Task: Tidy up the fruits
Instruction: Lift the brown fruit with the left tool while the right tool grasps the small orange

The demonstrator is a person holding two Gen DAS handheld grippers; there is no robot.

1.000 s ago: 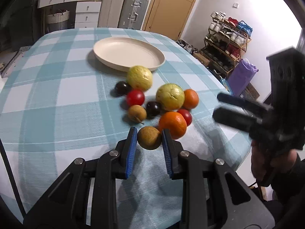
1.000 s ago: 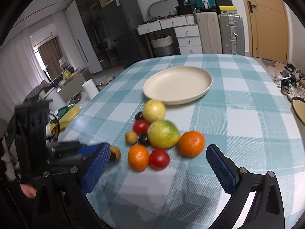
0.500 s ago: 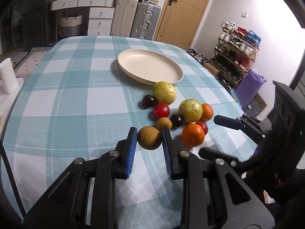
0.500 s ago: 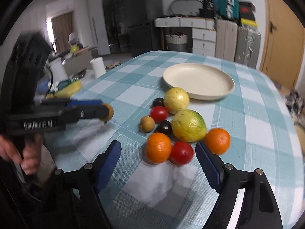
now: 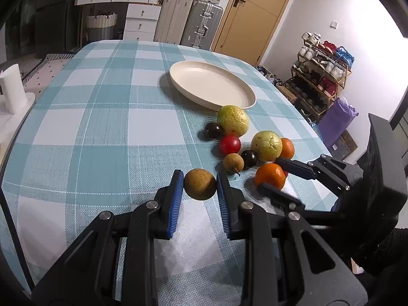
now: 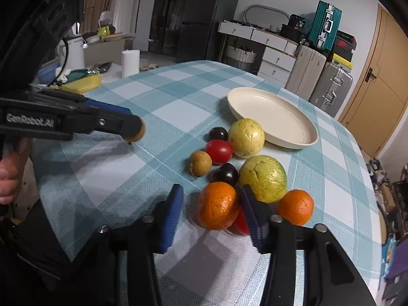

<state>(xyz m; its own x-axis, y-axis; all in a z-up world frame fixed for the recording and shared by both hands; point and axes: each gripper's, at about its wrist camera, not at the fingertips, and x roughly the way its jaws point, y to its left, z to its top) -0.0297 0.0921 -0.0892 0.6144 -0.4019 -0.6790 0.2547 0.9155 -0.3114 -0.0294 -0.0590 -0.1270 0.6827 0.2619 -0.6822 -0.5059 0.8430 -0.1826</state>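
Observation:
My left gripper (image 5: 200, 186) is shut on a round brown fruit (image 5: 200, 184) and holds it above the checked cloth, left of the fruit pile; it shows at the left of the right wrist view (image 6: 135, 130). My right gripper (image 6: 211, 204) is open with its blue pads on either side of an orange (image 6: 216, 205), which rests on the cloth. The pile holds two yellow-green guavas (image 6: 246, 137), a second orange (image 6: 295, 206), red tomatoes (image 6: 218, 151), dark plums (image 6: 225, 174) and a small brown fruit (image 6: 201, 163). An empty cream plate (image 6: 272, 118) lies behind.
The table (image 5: 102, 127) has a blue checked cloth and rounded edges. Beyond it stand suitcases (image 5: 201, 23), white drawers (image 5: 140, 17), a door and a shoe rack (image 5: 321, 76). A paper roll (image 6: 130, 62) and clutter stand off the table's left side.
My left gripper has lifted the brown fruit and carried it left, away from the pile. My right gripper has moved in and narrowed around the near orange.

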